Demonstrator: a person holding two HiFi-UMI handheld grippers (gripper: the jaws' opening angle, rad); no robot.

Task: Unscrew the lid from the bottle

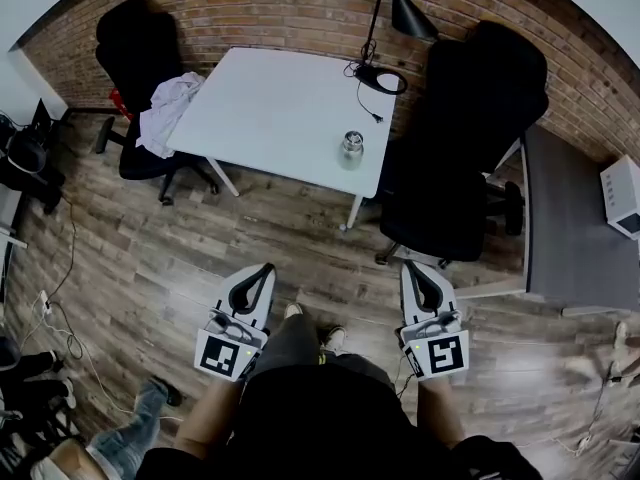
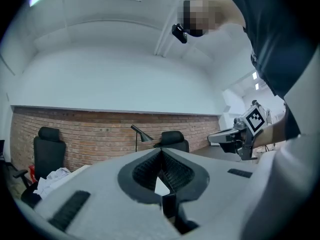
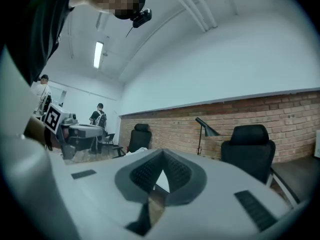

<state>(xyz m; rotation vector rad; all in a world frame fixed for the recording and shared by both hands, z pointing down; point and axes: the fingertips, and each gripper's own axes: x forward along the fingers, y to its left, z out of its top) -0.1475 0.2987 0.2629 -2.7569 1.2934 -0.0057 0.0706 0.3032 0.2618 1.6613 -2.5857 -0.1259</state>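
Observation:
A small silvery bottle (image 1: 351, 150) with its lid on stands upright near the front right corner of the white table (image 1: 270, 108). Both grippers are held low and close to the person's body, far short of the table, over the wooden floor. My left gripper (image 1: 264, 269) is shut with nothing between its jaws, and its closed tips (image 2: 161, 152) point toward the brick wall. My right gripper (image 1: 411, 267) is likewise shut and empty, as the right gripper view (image 3: 162, 154) shows. The bottle does not show in either gripper view.
Black office chairs stand at the table's left (image 1: 140, 48) and right (image 1: 465, 148). A white cloth (image 1: 165, 113) hangs off the left edge. A black desk lamp (image 1: 395, 8) stands at the table's far right corner. A grey desk (image 1: 575, 218) lies to the right.

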